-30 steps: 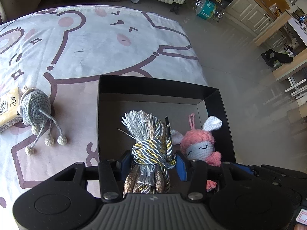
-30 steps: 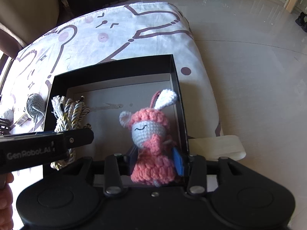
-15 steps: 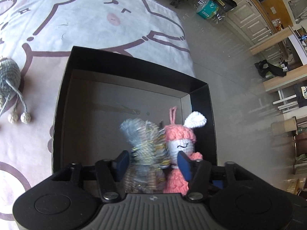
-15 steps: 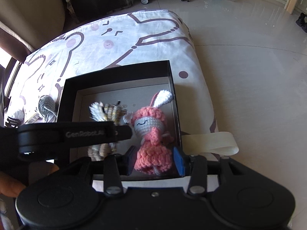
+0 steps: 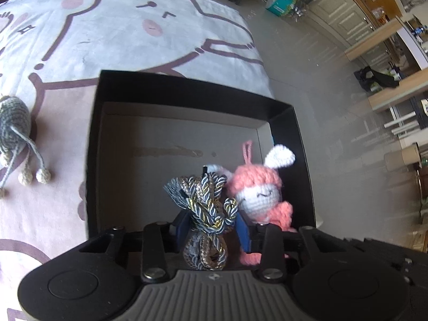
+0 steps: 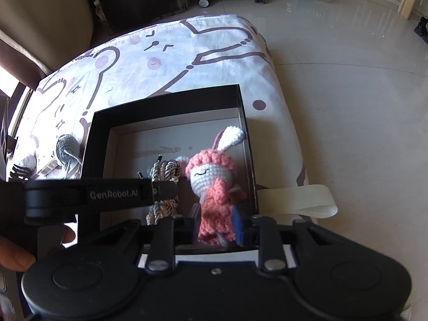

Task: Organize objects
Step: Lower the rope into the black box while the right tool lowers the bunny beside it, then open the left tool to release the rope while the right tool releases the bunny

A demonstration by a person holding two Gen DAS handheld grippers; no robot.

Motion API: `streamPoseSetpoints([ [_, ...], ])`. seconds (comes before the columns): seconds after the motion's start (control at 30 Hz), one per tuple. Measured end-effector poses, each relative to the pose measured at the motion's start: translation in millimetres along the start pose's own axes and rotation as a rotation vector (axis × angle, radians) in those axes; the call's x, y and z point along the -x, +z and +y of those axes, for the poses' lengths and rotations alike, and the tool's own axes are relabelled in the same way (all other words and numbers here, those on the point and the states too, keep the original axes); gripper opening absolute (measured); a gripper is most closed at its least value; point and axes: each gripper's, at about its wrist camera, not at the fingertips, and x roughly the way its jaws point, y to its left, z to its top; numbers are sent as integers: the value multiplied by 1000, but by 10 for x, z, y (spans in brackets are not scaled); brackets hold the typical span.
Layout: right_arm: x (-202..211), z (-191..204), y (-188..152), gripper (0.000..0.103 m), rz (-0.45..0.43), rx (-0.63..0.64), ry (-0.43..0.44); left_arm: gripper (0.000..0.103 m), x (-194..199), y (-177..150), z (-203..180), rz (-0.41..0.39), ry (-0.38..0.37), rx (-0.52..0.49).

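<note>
Lying on the patterned bed sheet (image 5: 128, 37) at the far left, outside the box, a grey crocheted toy (image 5: 13, 128) trails its bead-tipped strings toward the near side; in the right wrist view it sits beside a small yellowish carton (image 6: 47, 163). Right of it stands the black open box (image 5: 93, 144), shallow with a pale inner floor. Two things are inside, both toward its near right part. The silver-gold braided cord bundle (image 5: 207, 208) is the left one, upright between the blue pads of the left hand-held gripper (image 5: 211, 226), whose fingers are closed in on the bundle's lower half. Touching it on the right is the pink crocheted bunny doll (image 5: 258, 195), with a white ear and pink loop pointing toward the far wall of the box. The right hand-held gripper (image 6: 216, 227) has the doll's skirt between its fingers, narrowly closed on it, the doll close against the box's right wall. From the right wrist view, the left hand-held gripper's arm crosses in front of the cord bundle (image 6: 164, 172). A cream fabric strap (image 6: 297, 200) lies right of the box, over the bed's edge above the tiled floor (image 6: 361, 85).
</note>
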Motion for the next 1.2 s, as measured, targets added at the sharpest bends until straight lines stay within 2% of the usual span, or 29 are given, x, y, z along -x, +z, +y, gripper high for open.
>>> streamPoseSetpoints([
  [0.37, 10, 87, -6, 20, 10, 52, -27, 38, -128, -18, 34, 11, -87, 31],
  [0.63, 39, 89, -13, 19, 16, 50, -34, 40, -68, -11, 4, 18, -82, 16],
  [0.9, 161, 81, -16, 19, -13, 22, -14, 57, 269, 56, -51, -37, -4, -68],
  [1.13, 294, 87, -25, 21, -50, -8, -9, 65, 528, 78, -49, -70, 88, -165],
  [1.2, 319, 85, -33, 22, -60, -18, -12, 70, 589, 55, -40, -81, 122, -202],
])
